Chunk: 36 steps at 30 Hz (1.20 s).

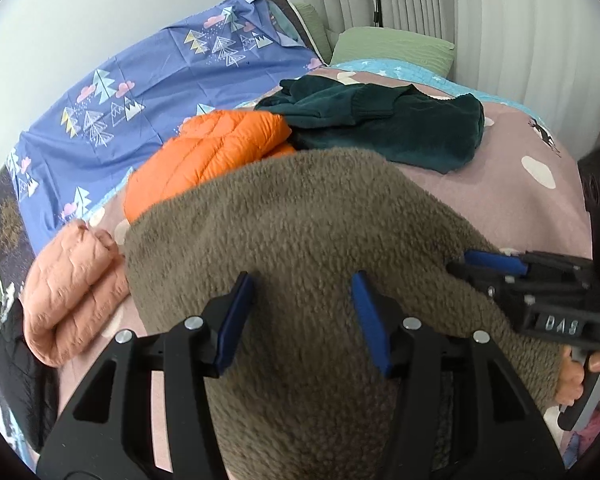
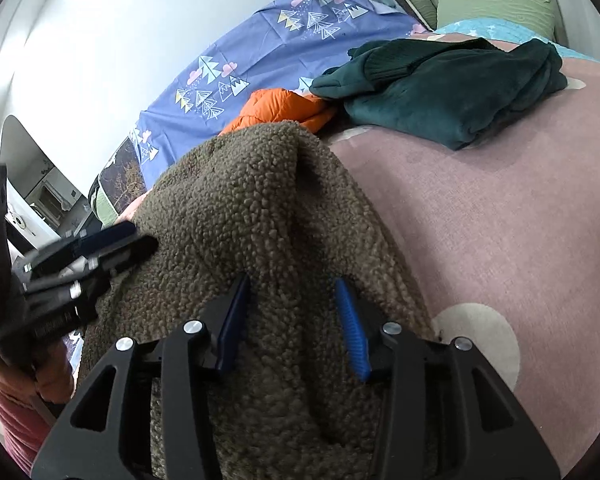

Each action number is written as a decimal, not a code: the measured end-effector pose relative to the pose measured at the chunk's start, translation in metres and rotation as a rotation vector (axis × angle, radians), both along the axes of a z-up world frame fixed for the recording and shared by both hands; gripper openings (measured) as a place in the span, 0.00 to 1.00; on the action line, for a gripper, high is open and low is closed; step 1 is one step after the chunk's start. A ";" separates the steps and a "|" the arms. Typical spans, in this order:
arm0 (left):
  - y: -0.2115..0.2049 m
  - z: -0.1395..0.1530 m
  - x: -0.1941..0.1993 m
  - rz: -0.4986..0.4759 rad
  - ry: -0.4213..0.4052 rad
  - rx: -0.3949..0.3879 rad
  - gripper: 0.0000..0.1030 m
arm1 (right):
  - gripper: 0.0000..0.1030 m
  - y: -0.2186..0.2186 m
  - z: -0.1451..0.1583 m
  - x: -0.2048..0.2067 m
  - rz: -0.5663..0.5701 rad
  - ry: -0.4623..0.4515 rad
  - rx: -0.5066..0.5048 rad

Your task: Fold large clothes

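A brown fleece garment (image 1: 292, 232) lies bunched on the pink bedspread (image 1: 512, 200) in front of me. My left gripper (image 1: 302, 316) has its jaws apart with the fleece lying between the blue pads. My right gripper (image 2: 294, 324) also stands with jaws apart and the fleece (image 2: 240, 200) bulging between them. In the left wrist view the right gripper (image 1: 496, 264) shows at the right edge of the fleece. In the right wrist view the left gripper (image 2: 132, 236) shows at the fleece's left edge.
An orange puffer jacket (image 1: 204, 152), a dark green fleece top (image 1: 400, 124) and a folded peach quilted garment (image 1: 68, 284) lie further up the bed. A blue tree-print sheet (image 1: 140, 92) runs along the wall. Green pillows (image 1: 396, 48) sit at the head.
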<state>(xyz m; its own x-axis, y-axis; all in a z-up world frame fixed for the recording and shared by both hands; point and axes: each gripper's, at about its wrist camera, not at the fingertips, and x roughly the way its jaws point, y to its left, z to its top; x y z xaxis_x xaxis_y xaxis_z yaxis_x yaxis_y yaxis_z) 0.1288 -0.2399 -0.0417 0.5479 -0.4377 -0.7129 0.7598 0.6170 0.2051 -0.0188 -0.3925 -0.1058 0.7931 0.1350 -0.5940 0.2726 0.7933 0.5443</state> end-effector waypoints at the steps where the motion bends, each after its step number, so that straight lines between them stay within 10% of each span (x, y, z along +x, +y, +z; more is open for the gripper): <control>1: -0.003 0.003 0.002 0.009 -0.009 0.001 0.52 | 0.43 0.001 0.000 0.000 -0.001 0.000 -0.005; 6: -0.014 0.017 0.041 0.076 0.067 -0.060 0.50 | 0.43 0.000 -0.001 -0.004 -0.003 -0.006 -0.010; 12: -0.018 -0.038 0.091 0.134 0.213 0.000 0.52 | 0.44 0.004 0.001 -0.005 -0.007 -0.005 -0.033; 36: -0.021 -0.035 0.082 0.121 0.146 0.015 0.51 | 0.59 -0.032 0.021 -0.055 -0.078 -0.001 0.052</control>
